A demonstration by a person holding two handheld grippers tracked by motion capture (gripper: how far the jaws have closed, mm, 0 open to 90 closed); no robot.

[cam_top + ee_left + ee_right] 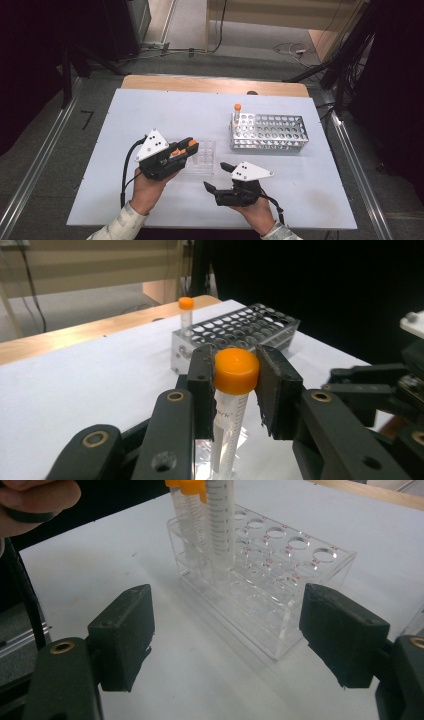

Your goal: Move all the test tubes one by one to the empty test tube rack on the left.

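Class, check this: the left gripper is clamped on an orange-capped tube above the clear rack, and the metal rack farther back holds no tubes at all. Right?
Not quite. The left gripper does clamp an orange-capped tube above the clear rack, but the metal rack is not empty: one orange-capped tube stands in its corner, as the high view shows.

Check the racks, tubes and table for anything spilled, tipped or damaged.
Nothing stands out. The metal rack and clear rack sit flat, one tube stands upright, and the left gripper grips a capped tube. No spills.
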